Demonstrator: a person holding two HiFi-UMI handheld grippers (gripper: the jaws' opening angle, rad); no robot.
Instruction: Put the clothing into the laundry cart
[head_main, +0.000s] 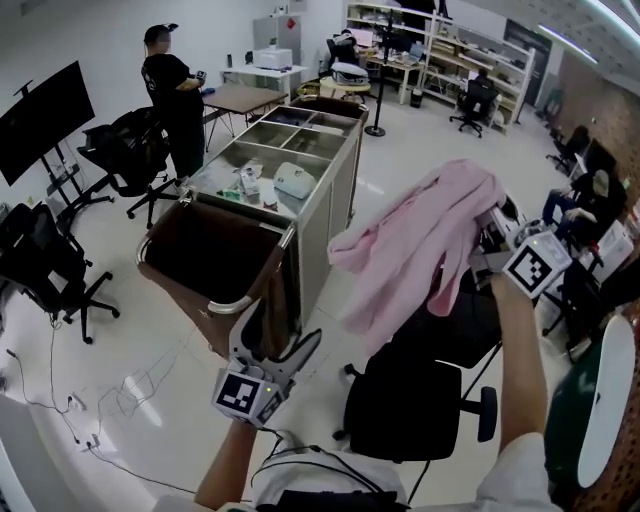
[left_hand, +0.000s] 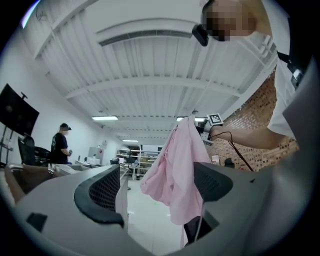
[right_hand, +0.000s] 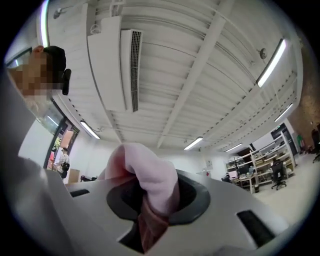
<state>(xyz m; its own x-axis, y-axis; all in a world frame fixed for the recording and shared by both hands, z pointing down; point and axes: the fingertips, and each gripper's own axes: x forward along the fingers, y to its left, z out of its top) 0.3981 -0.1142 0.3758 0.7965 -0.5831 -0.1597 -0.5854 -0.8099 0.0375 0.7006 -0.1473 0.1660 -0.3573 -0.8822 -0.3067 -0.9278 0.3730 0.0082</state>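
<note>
A pink garment (head_main: 420, 245) hangs in the air at the right of the head view, bunched at its top where my right gripper (head_main: 497, 222) is shut on it. In the right gripper view a fold of the pink fabric (right_hand: 150, 182) is pinched between the jaws of that gripper (right_hand: 155, 200). The laundry cart's brown bag (head_main: 235, 300) stands open on its metal frame left of the garment and lower. My left gripper (head_main: 280, 350) is low in front of the bag, open and holding nothing. From the left gripper (left_hand: 160, 187) the garment (left_hand: 175, 170) shows farther off.
A steel trolley (head_main: 335, 190) with compartments adjoins the bag. A black office chair (head_main: 410, 400) stands under the garment. A person in black (head_main: 170, 100) stands at the far left, with more chairs (head_main: 40, 260) nearby. Cables (head_main: 100, 400) lie on the floor.
</note>
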